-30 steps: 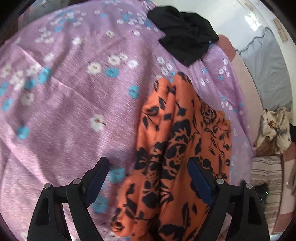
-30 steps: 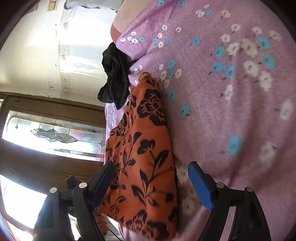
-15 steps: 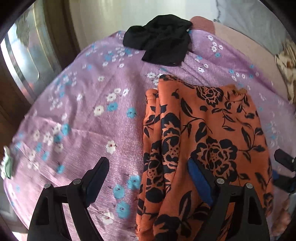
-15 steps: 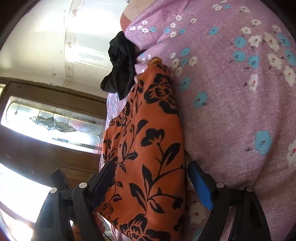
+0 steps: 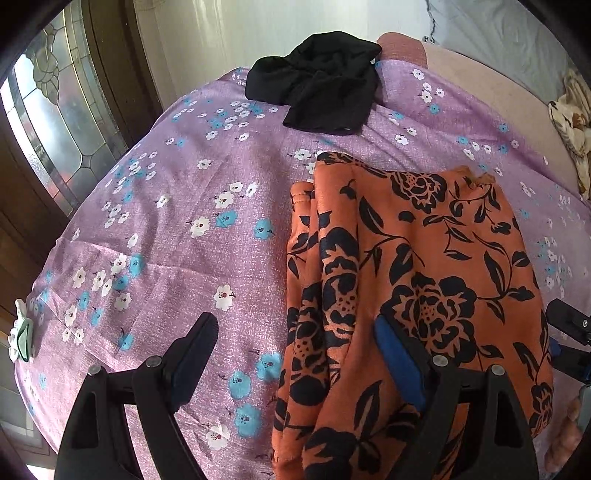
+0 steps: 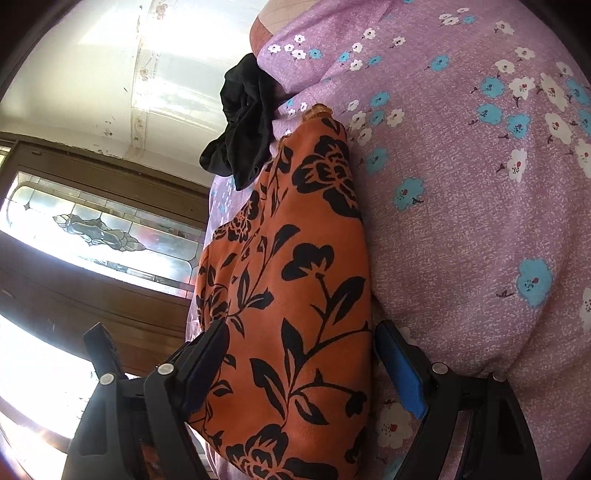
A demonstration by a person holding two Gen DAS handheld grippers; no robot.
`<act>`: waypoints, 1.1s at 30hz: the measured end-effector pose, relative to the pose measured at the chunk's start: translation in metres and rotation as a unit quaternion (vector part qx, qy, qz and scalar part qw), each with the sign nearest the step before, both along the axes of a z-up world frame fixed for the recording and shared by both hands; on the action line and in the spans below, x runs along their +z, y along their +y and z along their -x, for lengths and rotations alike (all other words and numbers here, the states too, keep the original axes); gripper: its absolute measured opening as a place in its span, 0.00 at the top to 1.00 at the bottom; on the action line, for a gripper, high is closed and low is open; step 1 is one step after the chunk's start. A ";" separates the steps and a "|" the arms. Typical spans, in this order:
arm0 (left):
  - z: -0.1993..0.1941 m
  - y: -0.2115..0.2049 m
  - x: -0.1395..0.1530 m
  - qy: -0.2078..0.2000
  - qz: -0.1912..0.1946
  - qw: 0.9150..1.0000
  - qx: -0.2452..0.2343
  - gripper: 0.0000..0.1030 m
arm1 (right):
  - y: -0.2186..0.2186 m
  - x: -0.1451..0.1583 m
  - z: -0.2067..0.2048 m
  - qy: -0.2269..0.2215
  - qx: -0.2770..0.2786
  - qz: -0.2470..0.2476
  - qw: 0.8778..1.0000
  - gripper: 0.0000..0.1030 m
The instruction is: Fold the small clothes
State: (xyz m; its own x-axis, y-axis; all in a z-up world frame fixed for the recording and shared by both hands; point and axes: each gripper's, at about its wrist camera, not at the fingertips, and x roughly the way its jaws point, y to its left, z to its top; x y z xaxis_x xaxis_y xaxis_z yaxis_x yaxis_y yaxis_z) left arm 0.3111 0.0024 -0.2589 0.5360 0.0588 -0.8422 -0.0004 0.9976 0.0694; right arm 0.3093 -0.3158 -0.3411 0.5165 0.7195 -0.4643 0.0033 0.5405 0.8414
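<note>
An orange garment with black flowers (image 5: 424, 273) lies partly folded on a purple flowered bedsheet (image 5: 166, 236). It also shows in the right wrist view (image 6: 295, 280). My left gripper (image 5: 295, 354) is open over the garment's near left edge, its right finger resting on the cloth. My right gripper (image 6: 299, 365) is open and straddles the garment's near end, one finger on each side. The right gripper's tip also shows at the right edge of the left wrist view (image 5: 569, 325). A crumpled black garment (image 5: 321, 81) lies at the far end of the bed.
A wooden door with a leaded glass pane (image 5: 48, 122) stands left of the bed. A white wall (image 5: 229, 33) is behind. A beige patterned cloth (image 5: 572, 122) lies at the far right. A small green and white object (image 5: 20, 332) sits at the sheet's left edge.
My left gripper has pulled back and risen, so more of the bed and the door show. My right gripper has moved forward over the orange garment's end. Both stay open.
</note>
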 end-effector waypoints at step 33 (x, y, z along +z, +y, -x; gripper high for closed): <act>0.006 0.002 0.005 -0.004 0.005 1.000 -0.004 0.16 | 0.001 -0.001 -0.001 -0.003 0.001 0.002 1.000 0.20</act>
